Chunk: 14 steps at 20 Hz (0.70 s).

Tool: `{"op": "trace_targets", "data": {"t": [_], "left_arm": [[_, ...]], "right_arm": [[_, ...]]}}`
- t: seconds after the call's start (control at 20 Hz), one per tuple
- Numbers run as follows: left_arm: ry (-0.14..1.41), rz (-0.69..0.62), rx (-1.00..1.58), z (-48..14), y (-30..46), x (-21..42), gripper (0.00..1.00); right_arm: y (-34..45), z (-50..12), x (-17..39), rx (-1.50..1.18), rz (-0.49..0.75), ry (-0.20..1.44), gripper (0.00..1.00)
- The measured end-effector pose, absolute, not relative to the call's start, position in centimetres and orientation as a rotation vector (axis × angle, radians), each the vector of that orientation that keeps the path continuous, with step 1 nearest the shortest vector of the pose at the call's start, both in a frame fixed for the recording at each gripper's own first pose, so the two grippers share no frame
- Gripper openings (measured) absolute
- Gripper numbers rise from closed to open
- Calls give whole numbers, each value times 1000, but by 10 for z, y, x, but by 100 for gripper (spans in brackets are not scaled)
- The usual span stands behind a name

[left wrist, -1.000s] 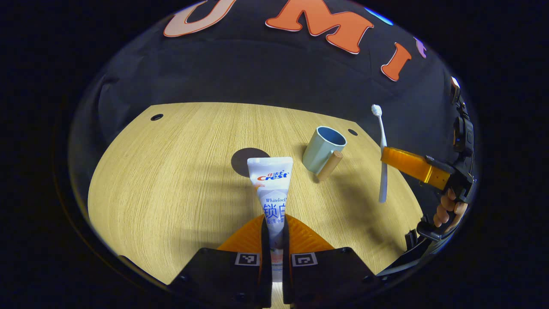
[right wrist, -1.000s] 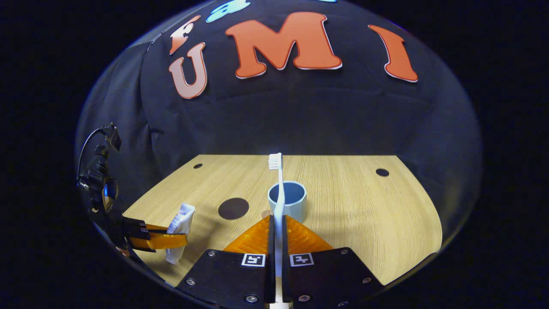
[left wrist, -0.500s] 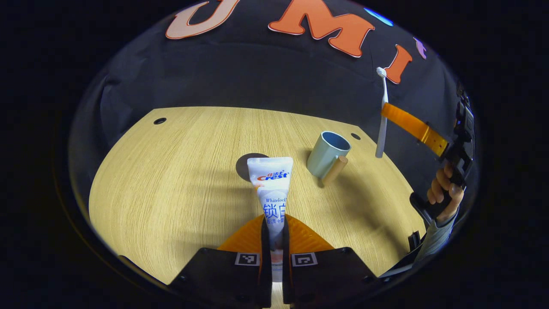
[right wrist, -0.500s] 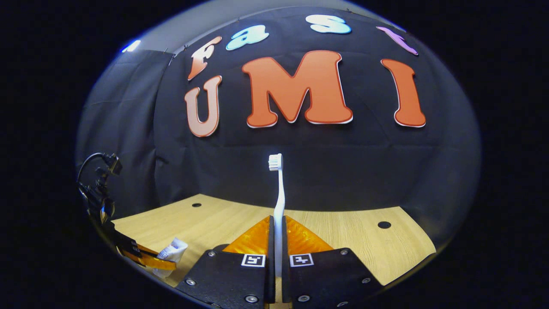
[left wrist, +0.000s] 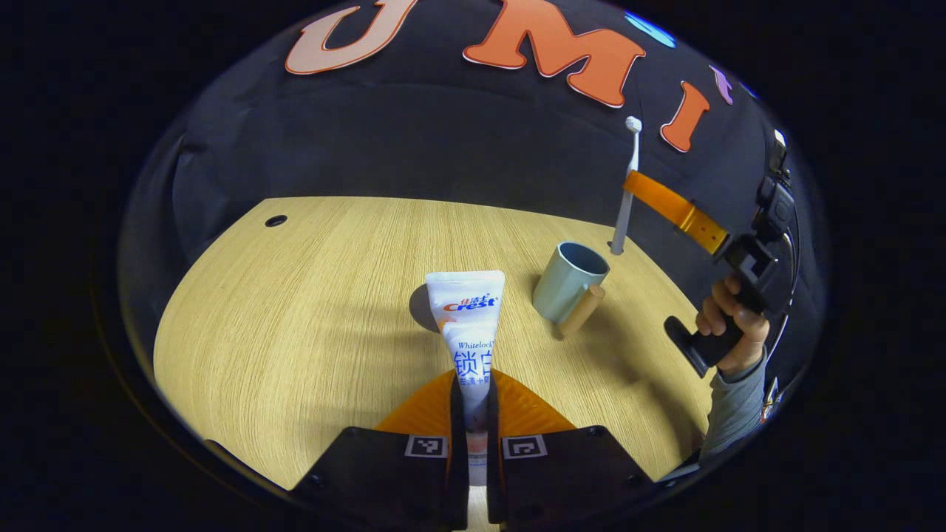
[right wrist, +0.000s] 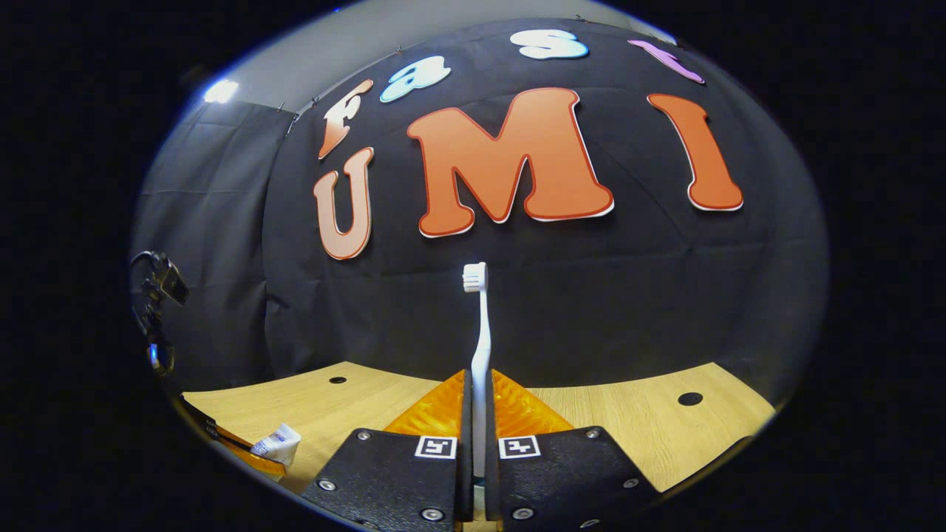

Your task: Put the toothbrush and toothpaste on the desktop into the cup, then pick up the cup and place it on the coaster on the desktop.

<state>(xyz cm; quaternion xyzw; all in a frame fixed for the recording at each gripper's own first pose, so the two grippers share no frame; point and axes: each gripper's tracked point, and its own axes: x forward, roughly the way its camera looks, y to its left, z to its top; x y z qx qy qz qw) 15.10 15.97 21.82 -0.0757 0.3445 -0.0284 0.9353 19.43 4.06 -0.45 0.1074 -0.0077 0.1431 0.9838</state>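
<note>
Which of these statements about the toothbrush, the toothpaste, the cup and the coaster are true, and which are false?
1. The toothbrush already stands inside the cup. False: the right hand-held gripper holds it in the air above the cup.
2. The left hand-held gripper grips the toothpaste. True.
3. The cup lies on its side. False: it stands upright on the table.
4. The toothpaste partly hides the dark coaster. True.
</note>
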Motion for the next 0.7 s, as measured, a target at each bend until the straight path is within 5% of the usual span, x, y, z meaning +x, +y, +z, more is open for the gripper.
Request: {"op": "trace_targets", "data": {"t": [0.7], "left_arm": [[476,-85,-157,336,152,177,13]], "right_arm": [[36,-70,216,278,232,89,7]]}}
